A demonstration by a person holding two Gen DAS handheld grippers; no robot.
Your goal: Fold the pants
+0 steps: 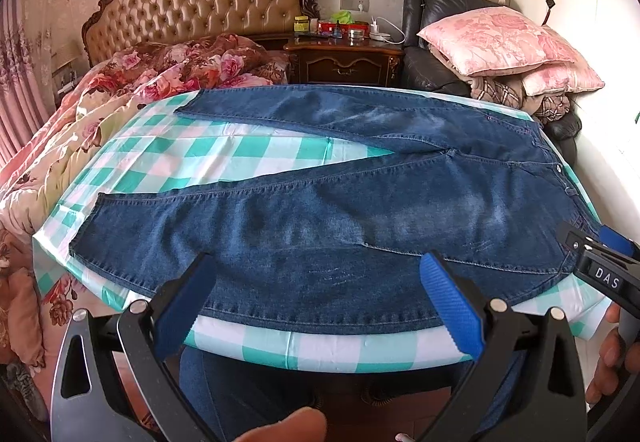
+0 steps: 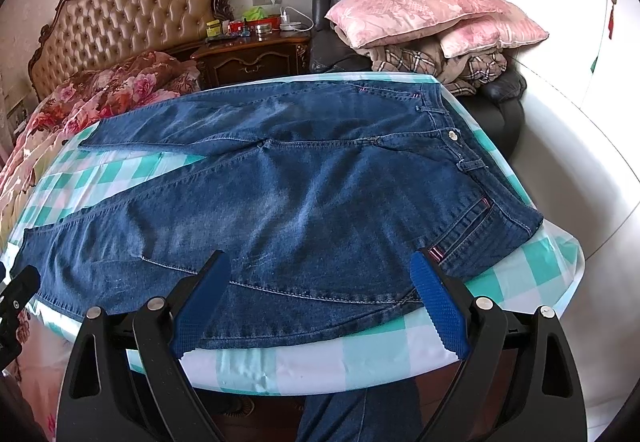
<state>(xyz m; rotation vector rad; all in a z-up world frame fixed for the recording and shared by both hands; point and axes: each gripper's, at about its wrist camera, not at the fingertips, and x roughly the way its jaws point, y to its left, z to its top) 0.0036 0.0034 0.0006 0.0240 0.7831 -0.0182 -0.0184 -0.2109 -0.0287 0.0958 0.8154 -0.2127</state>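
Observation:
A pair of blue jeans (image 1: 320, 217) lies spread flat on the table with the green and white checked cloth (image 1: 224, 153), waistband to the right, both legs pointing left and apart. My left gripper (image 1: 320, 266) is open and empty, just above the near leg at the table's front edge. My right gripper (image 2: 320, 262) is open and empty, above the jeans (image 2: 300, 193) near the hip and thigh, by the table's (image 2: 520, 274) front edge. The right gripper also shows in the left wrist view (image 1: 600, 258) at the far right.
A bed with a floral quilt (image 1: 80, 129) stands left of the table. A wooden nightstand (image 1: 346, 59) with small items and a black chair with pink pillows (image 1: 504, 41) stand behind. A white wardrobe (image 2: 560, 21) is at the right.

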